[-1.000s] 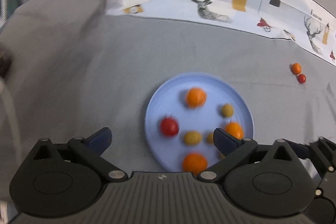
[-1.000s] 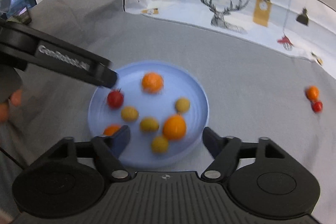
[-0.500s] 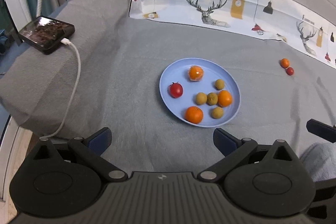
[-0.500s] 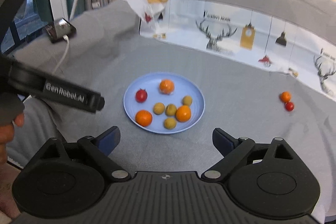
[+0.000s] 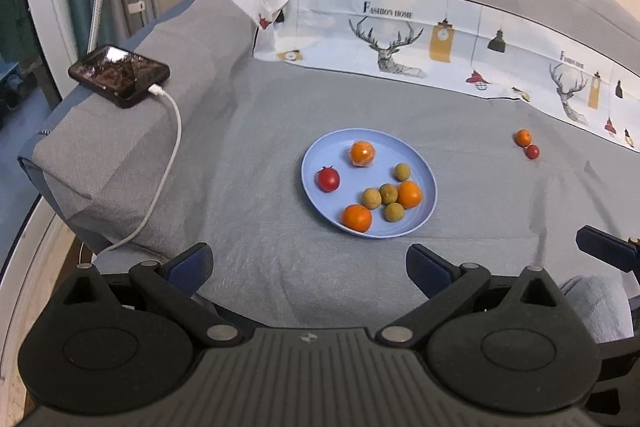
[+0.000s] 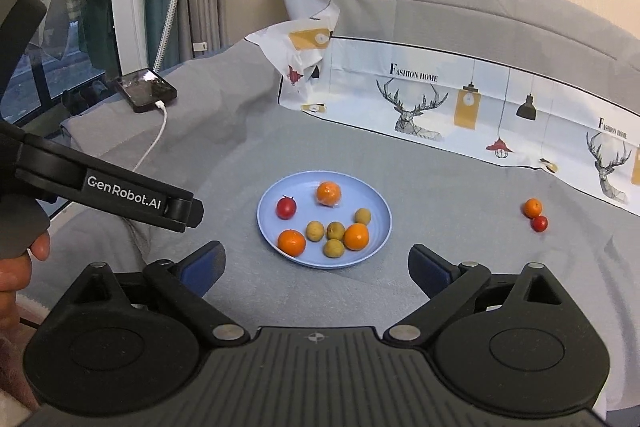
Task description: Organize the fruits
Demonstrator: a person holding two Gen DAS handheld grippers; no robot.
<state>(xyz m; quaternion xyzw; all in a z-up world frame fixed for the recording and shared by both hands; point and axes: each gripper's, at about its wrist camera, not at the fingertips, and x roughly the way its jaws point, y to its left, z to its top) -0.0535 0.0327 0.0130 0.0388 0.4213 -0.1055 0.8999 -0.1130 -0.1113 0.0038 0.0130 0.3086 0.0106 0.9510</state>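
A light-blue plate [image 5: 372, 179] [image 6: 360, 195] lies on the grey cloth with three small oranges, one red tomato [image 5: 328, 179] and several yellow-green fruits on it. Off to the right, a loose orange [image 5: 523, 137] [image 6: 532, 207] and a loose red tomato [image 5: 532, 151] [image 6: 539, 223] touch each other on the cloth. My left gripper [image 5: 308, 261] is held back from the plate's near edge, open and empty. Nothing sits between the fingers of my right gripper [image 6: 316, 263] either, which is open just short of the plate.
A phone [image 5: 119, 75] with a white cable [image 5: 172, 131] rests on a raised grey cushion at the left. A deer-print sheet [image 5: 400, 39] stands along the back, crumpled at its left end. A person's hand [image 6: 20, 267] shows at the left edge.
Both grippers have drawn back and upward from the plate, which now looks smaller and farther off. The right gripper's fingers have spread wider. The fruits have not moved.
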